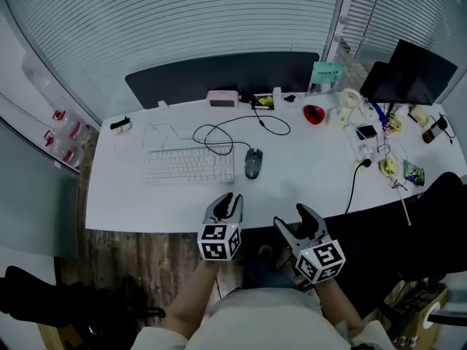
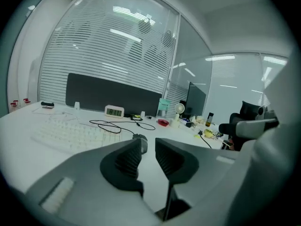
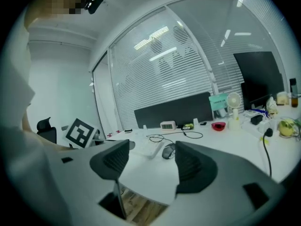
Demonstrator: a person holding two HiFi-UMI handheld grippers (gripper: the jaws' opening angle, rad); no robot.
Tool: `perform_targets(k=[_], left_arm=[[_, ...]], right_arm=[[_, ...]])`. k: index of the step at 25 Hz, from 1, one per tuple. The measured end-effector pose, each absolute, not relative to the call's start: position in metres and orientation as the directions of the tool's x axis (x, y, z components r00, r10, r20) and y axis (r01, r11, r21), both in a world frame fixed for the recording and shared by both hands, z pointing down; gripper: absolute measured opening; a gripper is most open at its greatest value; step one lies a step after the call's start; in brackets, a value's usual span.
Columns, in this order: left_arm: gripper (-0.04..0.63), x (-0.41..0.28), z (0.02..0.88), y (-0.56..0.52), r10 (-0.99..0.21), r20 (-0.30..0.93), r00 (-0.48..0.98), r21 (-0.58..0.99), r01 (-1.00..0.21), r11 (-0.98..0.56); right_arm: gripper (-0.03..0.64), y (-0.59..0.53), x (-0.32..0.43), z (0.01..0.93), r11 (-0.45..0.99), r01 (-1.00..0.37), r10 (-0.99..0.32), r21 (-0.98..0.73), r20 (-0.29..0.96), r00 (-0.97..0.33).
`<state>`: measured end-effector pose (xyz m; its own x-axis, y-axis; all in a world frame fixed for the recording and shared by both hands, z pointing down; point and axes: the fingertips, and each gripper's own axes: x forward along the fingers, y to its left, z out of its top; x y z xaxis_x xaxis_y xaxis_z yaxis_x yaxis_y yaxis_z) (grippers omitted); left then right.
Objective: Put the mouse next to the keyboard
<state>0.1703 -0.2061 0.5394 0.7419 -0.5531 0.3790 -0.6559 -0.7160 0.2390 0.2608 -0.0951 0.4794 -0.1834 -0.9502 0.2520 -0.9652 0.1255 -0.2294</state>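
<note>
A dark mouse lies on the white desk just right of the white keyboard, its cable looping back behind it. My left gripper hovers at the desk's front edge, below the keyboard's right end, jaws a narrow gap apart and empty. My right gripper hangs just off the front edge, jaws wide and empty. The left gripper view looks between the left gripper's jaws at the mouse and keyboard. Through the right gripper's jaws, the right gripper view shows the mouse beside the keyboard.
A black divider panel runs along the desk's back, with a small clock before it. A red bowl, a white fan, a monitor and several small items crowd the right end. A black chair stands at right.
</note>
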Motion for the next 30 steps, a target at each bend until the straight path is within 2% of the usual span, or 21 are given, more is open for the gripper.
perform_targets(k=[5,13,18,30], left_arm=[[0.028,0.118,0.520,-0.171,-0.573,0.350,0.741,0.269,-0.665,-0.696],[0.012,0.044,0.500,-0.119,-0.612,0.322,0.722,0.278,-0.690,-0.668],[0.011,0.006,0.493,-0.084,-0.624,0.313,0.716,0.256,-0.696,-0.671],[0.011,-0.061,0.474,-0.006,-0.649,0.257,0.716,0.263,-0.698,-0.666]], right_arm=[[0.234,-0.071,0.226,0.477,0.125,-0.972,-0.950,-0.201,0.257,-0.176],[0.058,-0.031,0.182,0.472,0.101,-0.989,-0.951,-0.103,0.283,-0.127],[0.007,-0.003,0.159,0.470,0.089,-0.994,-0.952,-0.069,0.286,-0.105],[0.002,0.063,0.104,0.460,0.113,-0.993,-0.966,-0.048,0.228,-0.120]])
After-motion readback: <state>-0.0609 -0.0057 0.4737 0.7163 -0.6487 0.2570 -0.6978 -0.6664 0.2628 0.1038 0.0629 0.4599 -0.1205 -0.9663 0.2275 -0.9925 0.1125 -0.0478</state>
